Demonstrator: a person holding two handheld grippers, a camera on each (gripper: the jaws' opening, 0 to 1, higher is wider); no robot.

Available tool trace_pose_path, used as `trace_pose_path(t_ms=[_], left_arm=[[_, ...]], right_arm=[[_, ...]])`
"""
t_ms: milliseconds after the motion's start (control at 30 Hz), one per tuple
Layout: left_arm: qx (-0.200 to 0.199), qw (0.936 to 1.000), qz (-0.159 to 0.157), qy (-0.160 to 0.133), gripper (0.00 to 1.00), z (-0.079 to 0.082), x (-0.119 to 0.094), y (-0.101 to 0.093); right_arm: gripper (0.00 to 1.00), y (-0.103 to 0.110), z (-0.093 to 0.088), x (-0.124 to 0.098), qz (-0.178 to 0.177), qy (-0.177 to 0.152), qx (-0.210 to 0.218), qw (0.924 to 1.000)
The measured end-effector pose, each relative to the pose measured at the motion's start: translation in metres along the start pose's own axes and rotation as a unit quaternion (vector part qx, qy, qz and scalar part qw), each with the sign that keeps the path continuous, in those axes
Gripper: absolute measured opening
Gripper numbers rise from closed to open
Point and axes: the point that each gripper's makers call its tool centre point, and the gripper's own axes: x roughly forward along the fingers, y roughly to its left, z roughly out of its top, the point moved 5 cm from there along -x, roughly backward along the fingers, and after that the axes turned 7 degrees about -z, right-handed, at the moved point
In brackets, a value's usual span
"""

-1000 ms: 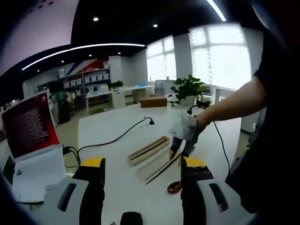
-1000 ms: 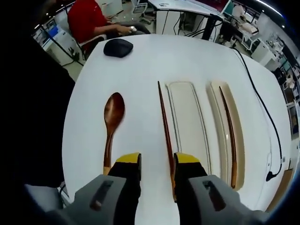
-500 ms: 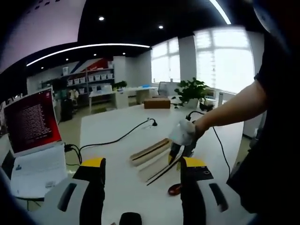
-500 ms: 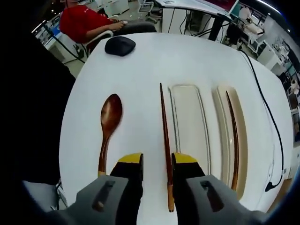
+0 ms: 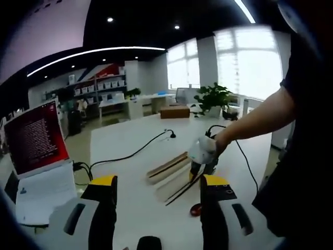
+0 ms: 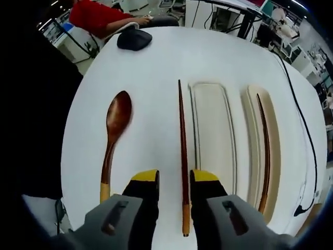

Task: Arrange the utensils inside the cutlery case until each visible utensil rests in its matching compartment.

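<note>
A dark wooden chopstick (image 6: 182, 151) lies on the white table just left of the cream cutlery case (image 6: 212, 136). It runs between the jaws of my right gripper (image 6: 174, 178), which stand apart with a gap on each side of it. A second chopstick (image 6: 266, 151) rests in the case's narrow right compartment (image 6: 251, 140). To the left, a wooden spoon (image 6: 113, 134) lies on the table. My left gripper (image 5: 160, 187) hovers open and empty above the table. Ahead of it are the right gripper (image 5: 202, 155), the chopstick (image 5: 182, 191), the case (image 5: 167, 167) and the spoon's bowl (image 5: 195, 209).
A black mouse (image 6: 134, 39) sits at the table's far end, near a seated person in red (image 6: 101, 13). A black cable (image 5: 130, 153) crosses the table. An open laptop (image 5: 34, 151) stands on the left, a potted plant (image 5: 213, 98) further back.
The chopstick lay against the right jaw; it is now centred in the gap with its near end in sight. The right gripper has drawn back slightly. The left gripper is steady.
</note>
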Motion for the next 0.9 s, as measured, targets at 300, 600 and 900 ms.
trace_pose_path(t_ms=[300,600,900], left_arm=[[0.0,1.0,-0.005,-0.004,0.66,0.004,0.006,-0.004],[0.002,1.0,0.003,0.005,0.66,0.004,0.004,-0.012],[-0.007,0.9998,0.009,0.014,0.66,0.004,0.008,-0.032]], right_arm=[[0.18,-0.001,0.0,-0.001,0.004,-0.005,0.0,1.0],[0.18,0.0,-0.001,-0.001,0.001,0.004,-0.02,0.9998],[0.16,0.001,0.0,-0.001,0.0,0.012,-0.039,0.9992]])
